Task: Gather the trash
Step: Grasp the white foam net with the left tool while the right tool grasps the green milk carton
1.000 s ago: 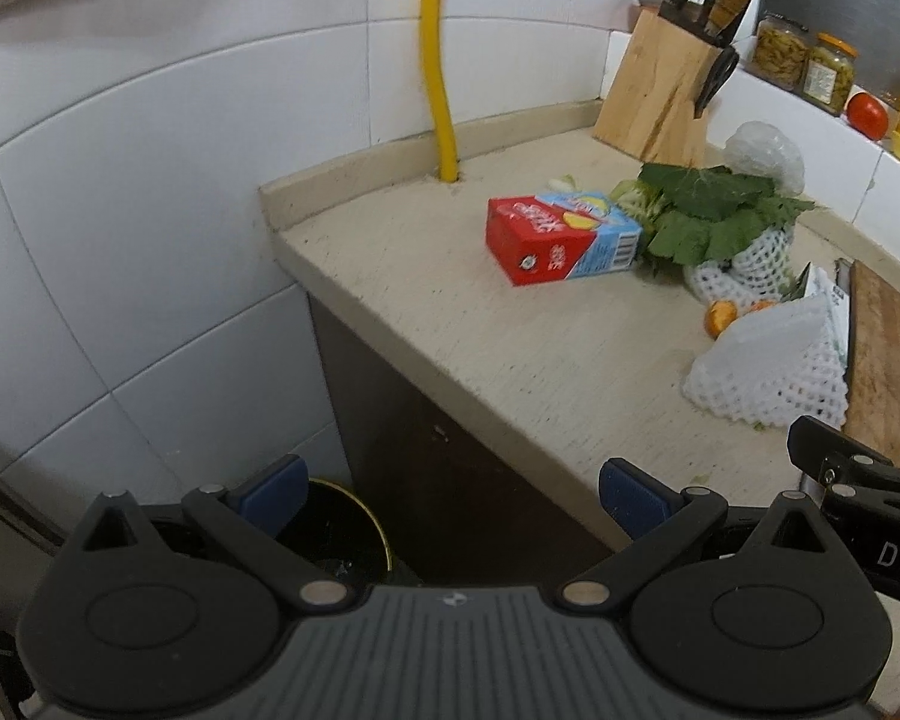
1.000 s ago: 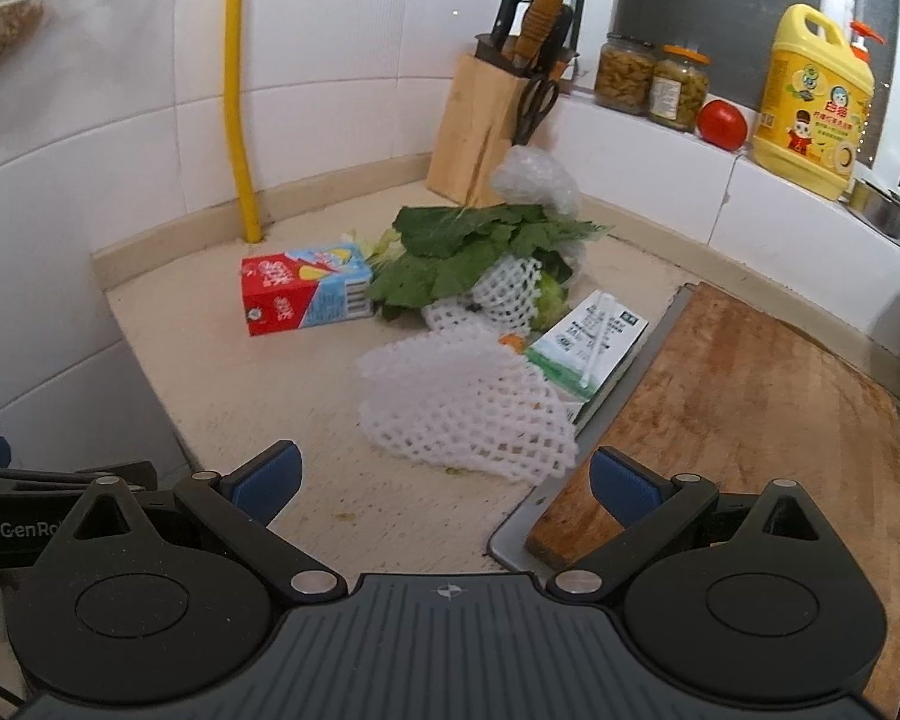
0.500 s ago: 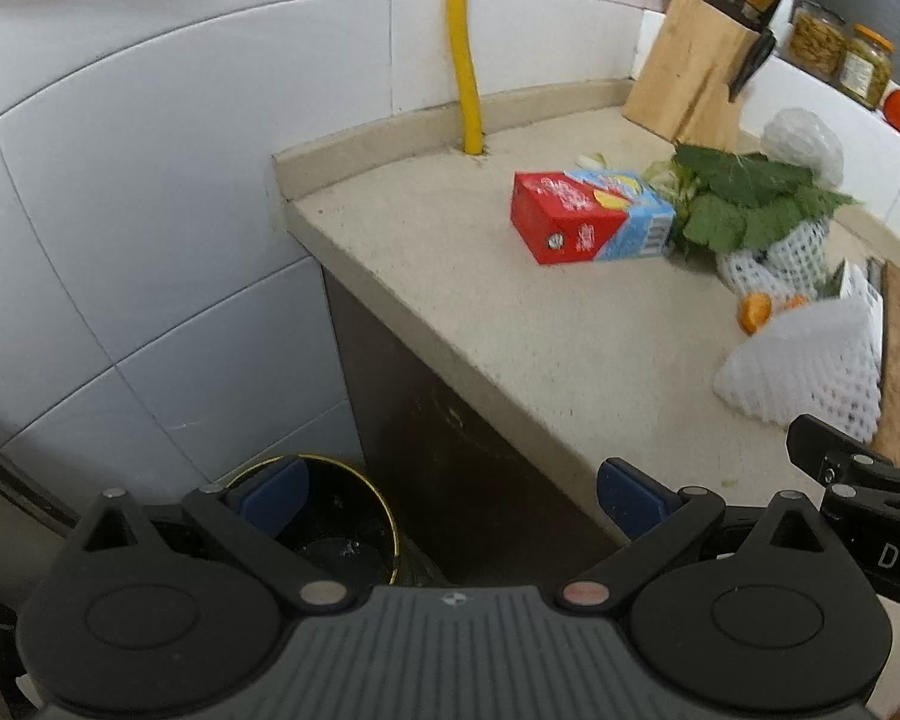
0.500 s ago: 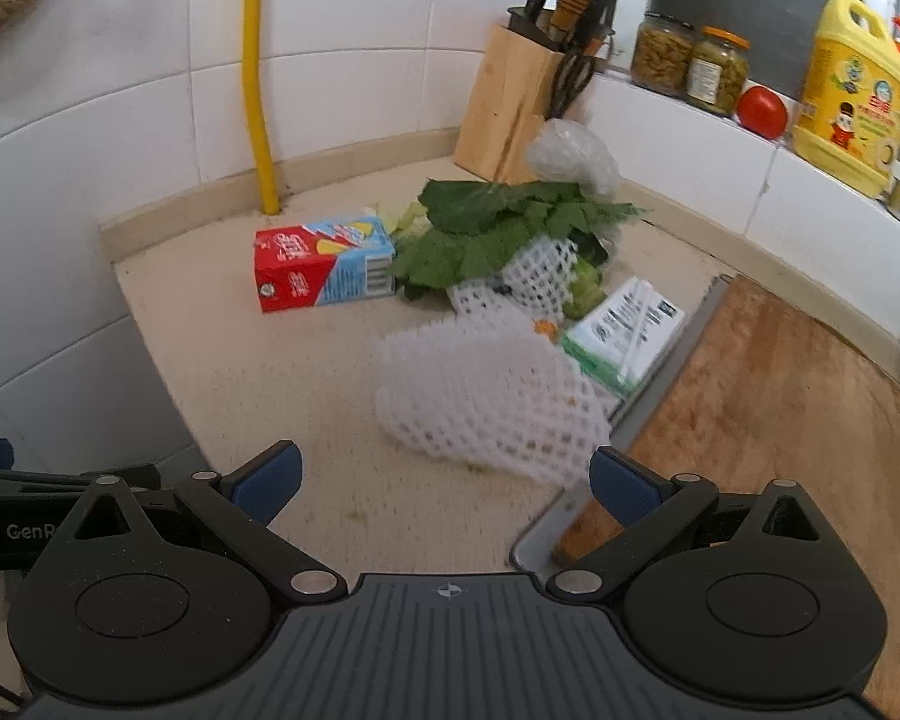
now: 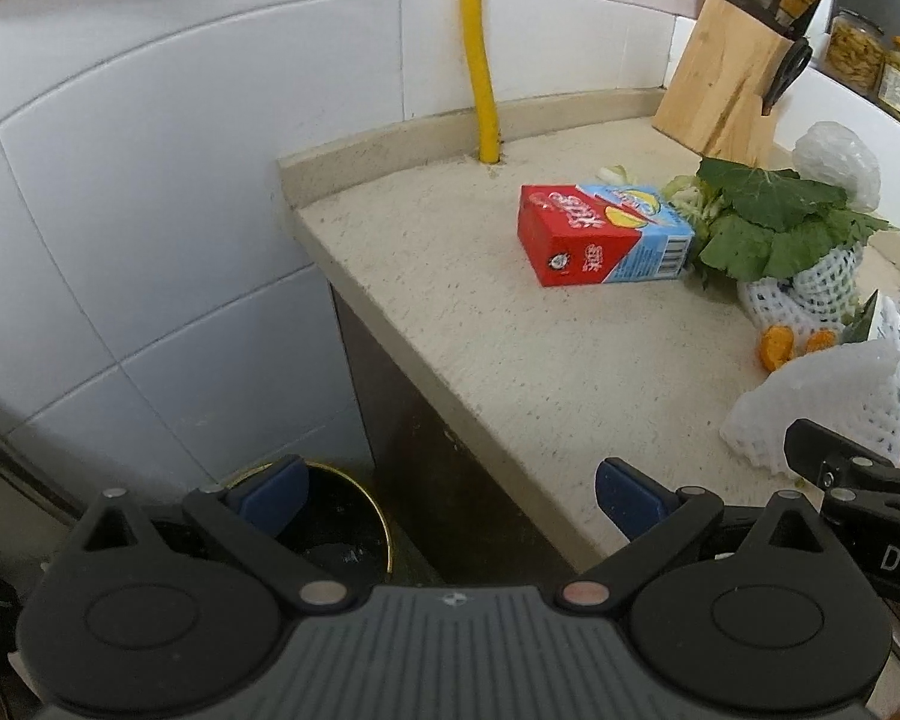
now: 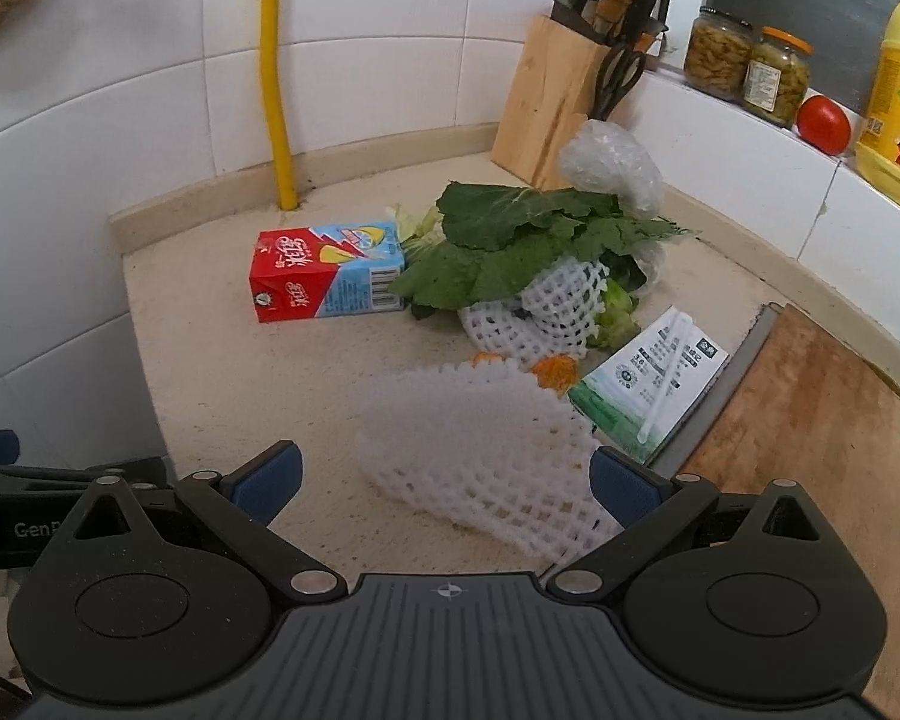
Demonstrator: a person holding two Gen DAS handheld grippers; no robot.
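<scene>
A red and blue drink carton [image 6: 324,273] [image 5: 606,240] lies on its side on the beige counter [image 6: 222,360]. Beside it sit green leaves [image 6: 522,240], a white foam net [image 6: 540,312] under them, orange peel [image 6: 555,371] and a green-white pack [image 6: 654,384]. A larger white foam net [image 6: 486,456] lies right in front of my right gripper [image 6: 444,480], which is open and empty. My left gripper [image 5: 450,495] is open and empty at the counter's left edge, above a dark bin [image 5: 336,534] on the floor.
A wooden knife block [image 6: 552,102] stands at the back, a yellow pipe [image 6: 276,90] runs up the tiled wall. Jars [image 6: 744,63], a tomato [image 6: 823,125] and a yellow detergent bottle [image 6: 897,102] line the sill. A wooden cutting board [image 6: 810,450] lies at right.
Both grippers have shifted left and drawn closer to the counter; the carton and nets have slid rightward in the views. The bin has come further into the left wrist view.
</scene>
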